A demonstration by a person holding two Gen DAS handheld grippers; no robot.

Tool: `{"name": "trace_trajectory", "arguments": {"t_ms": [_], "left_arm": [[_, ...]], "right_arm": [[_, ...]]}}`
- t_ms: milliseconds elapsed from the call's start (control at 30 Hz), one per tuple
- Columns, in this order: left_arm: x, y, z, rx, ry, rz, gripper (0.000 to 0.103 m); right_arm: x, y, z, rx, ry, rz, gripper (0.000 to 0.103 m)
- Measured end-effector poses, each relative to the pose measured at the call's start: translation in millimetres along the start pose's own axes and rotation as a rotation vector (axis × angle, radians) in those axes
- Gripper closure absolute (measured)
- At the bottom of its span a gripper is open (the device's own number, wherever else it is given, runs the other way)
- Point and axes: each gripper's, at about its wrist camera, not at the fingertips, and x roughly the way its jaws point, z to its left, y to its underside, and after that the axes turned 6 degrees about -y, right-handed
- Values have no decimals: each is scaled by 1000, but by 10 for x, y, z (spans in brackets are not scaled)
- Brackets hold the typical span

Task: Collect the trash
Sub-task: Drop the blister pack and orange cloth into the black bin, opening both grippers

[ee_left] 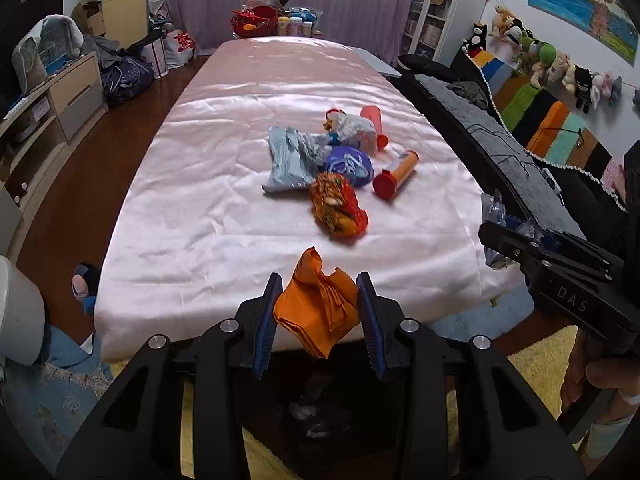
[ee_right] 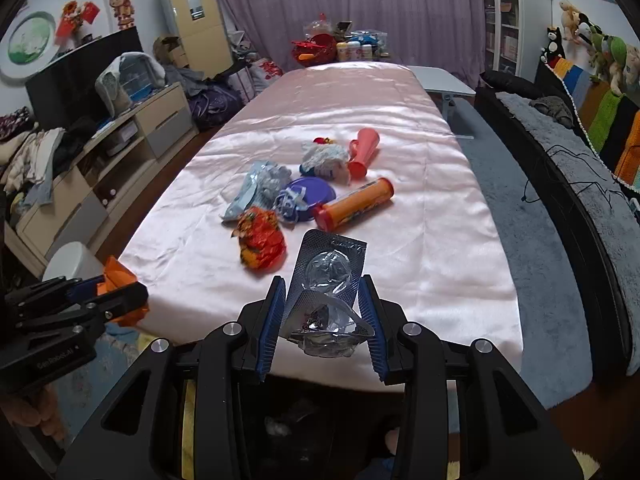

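Note:
My left gripper (ee_left: 320, 294) is shut on a crumpled orange paper (ee_left: 316, 312), held over the near edge of the pink table (ee_left: 208, 208). My right gripper (ee_right: 323, 294) is shut on a silver blister pack (ee_right: 326, 280), also above the near edge. A dark bin (ee_left: 316, 420) with some scraps inside sits on the floor below both grippers. More trash lies mid-table: a red-orange snack wrapper (ee_left: 338, 210), a pale blue pouch (ee_left: 290, 158), a purple lid (ee_left: 350, 164), an orange tube (ee_left: 396, 174), a pink cup (ee_left: 372, 120) and a white crumpled wrapper (ee_left: 354, 126).
A dark sofa (ee_left: 500, 128) with a striped blanket runs along the right. A cabinet (ee_left: 48, 108) and bags stand on the left. A white bin (ee_left: 16, 312) is at the near left. Baskets and bottles (ee_left: 276, 20) sit at the far end.

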Motion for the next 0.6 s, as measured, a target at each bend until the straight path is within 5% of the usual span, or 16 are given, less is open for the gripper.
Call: {"name": "trace_trajectory", "arguments": {"t_ms": [600], "left_arm": [[480,1105,-70,14,24,232,67]], "right_arm": [[449,1040,127,52,-60,286,64]]}}
